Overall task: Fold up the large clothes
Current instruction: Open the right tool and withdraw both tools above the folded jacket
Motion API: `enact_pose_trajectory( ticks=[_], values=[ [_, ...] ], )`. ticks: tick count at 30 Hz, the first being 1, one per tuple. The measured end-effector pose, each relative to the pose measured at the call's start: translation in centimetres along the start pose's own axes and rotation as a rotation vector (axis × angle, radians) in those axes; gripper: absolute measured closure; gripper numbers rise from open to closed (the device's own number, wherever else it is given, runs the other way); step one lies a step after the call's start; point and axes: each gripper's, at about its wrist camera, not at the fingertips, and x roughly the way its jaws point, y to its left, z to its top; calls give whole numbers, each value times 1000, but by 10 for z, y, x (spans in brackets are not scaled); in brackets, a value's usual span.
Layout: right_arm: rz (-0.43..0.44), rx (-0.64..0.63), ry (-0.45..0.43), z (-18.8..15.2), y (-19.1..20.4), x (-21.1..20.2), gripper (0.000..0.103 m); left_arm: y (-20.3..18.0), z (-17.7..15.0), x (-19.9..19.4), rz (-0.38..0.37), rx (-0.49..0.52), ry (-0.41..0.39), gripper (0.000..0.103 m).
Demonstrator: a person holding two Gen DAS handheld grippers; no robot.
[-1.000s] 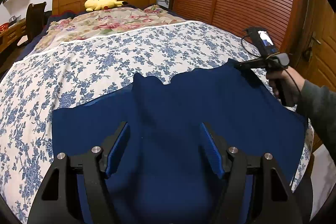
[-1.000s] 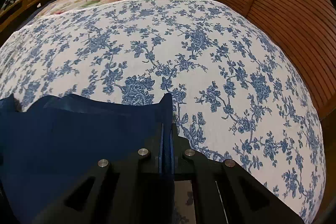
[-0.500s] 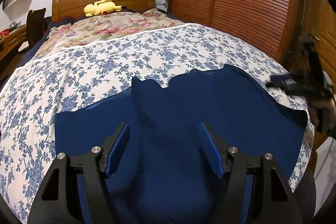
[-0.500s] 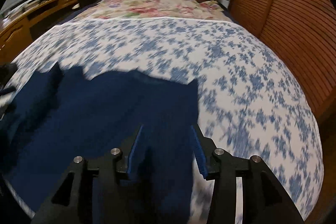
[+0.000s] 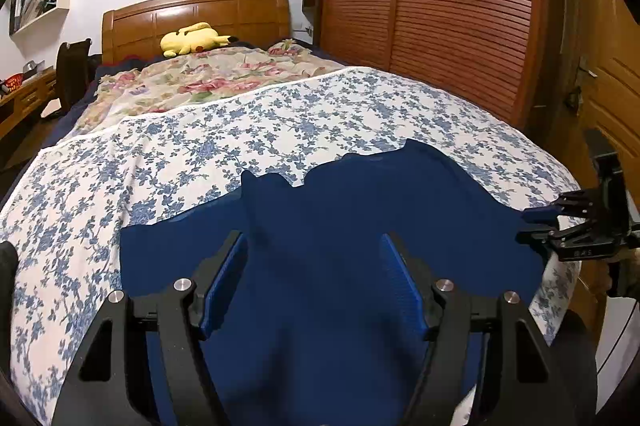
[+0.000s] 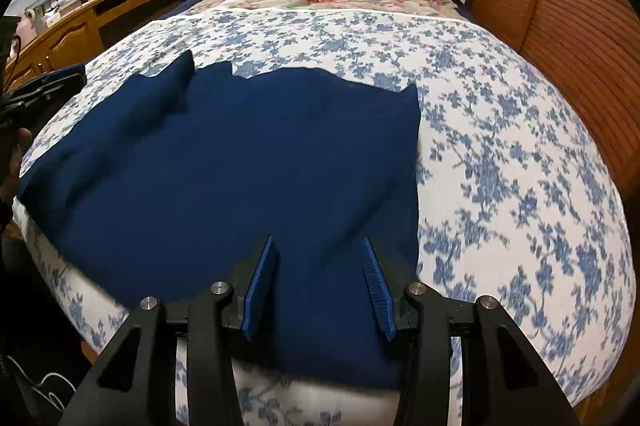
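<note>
Since a sec ago the right gripper (image 6: pixel 318 288) has let go of the blue garment's (image 6: pixel 248 166) far right corner and pulled back toward the foot of the bed (image 6: pixel 500 146); its jaws, pinched on the cloth then, have just been opening and now stand partly apart w/ nothing pressed between them, the garment only showing through the gap. Left gripper (image 5: pixel 314 290) barely shifted, jaws wide both then and now, empty, cloth lying below them.

Garment lies spread flat on the blue-flowered bedspread (image 5: pixel 280 114) at the near end of the bed, its near edge hanging a bit over the foot of the mattress in the right wrist view. Far edge is uneven: a pointed corner sticks up at the right, and at the left a sleeve-like fold lies across the body of the cloth, angled twd the left edge. Fabric mostly smooth, a few soft ridges on the left side.

In the left wrist view the right gripper (image 5: pixel 576 226) sits at the right edge, just beside the garment's right side, not gripping it. In the right wrist view the left gripper (image 6: pixel 48 84) shows at the far left edge w/ a hand (image 6: pixel 18 150) behind it, near the garment's left corner; contact can't be told.

Beyond: floral quilt (image 5: pixel 208 82), yellow plush toy (image 5: pixel 192 38) by the wooden headboard (image 5: pixel 224 10), slatted wardrobe (image 5: pixel 440 6) on the right, desk (image 6: pixel 80 22) on the left.
</note>
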Motion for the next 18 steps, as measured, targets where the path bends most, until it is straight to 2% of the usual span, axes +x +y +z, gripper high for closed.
enact_pose_trajectory(
  ticks=[5,10,18],
  values=[
    [47,41,25,-11,-8,11,56,-10,-7,-24,-1,2,-3,32],
    [35,24,17,-13,-1,17,56,-11,-15,-41,14,-26,0,28],
    [48,28,-2,-16,-2,23,56,5,-45,-53,105,-65,92,27]
  ],
)
